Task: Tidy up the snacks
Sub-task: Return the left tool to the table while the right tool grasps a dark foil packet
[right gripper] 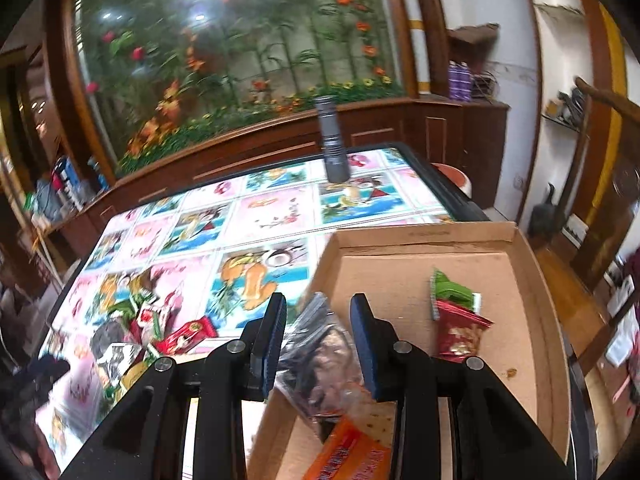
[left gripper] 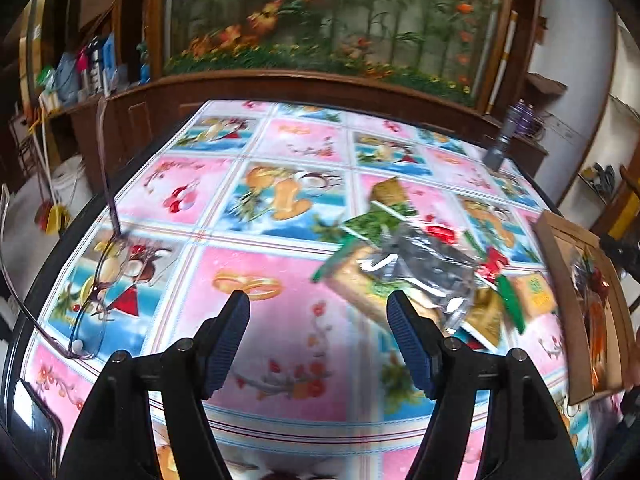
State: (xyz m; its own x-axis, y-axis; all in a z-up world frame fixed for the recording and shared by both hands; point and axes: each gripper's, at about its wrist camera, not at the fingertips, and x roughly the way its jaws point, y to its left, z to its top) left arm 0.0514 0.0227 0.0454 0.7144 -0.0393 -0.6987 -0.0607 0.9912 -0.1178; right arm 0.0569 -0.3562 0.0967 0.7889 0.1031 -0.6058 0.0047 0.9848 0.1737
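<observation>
A pile of snack packets (left gripper: 416, 264), green, red, gold and silver, lies on the patterned tablecloth to the right of my left gripper (left gripper: 318, 302), which is open and empty above the cloth. The pile shows at the left of the right wrist view (right gripper: 140, 332). My right gripper (right gripper: 318, 306) hangs over the near left edge of a flat cardboard box (right gripper: 532, 280). Its jaws stand apart around a clear bag of dark snacks (right gripper: 320, 360); I cannot tell whether they touch it. In the box lie a green packet (right gripper: 454, 290), a red packet (right gripper: 460, 332) and an orange packet (right gripper: 352, 456).
A pair of glasses (left gripper: 96, 292) lies at the table's left edge. A grey flashlight (right gripper: 334, 140) stands at the far right of the table. The cardboard box (left gripper: 560, 248) sits at the table's right side. A wooden cabinet with a flower mural runs behind the table.
</observation>
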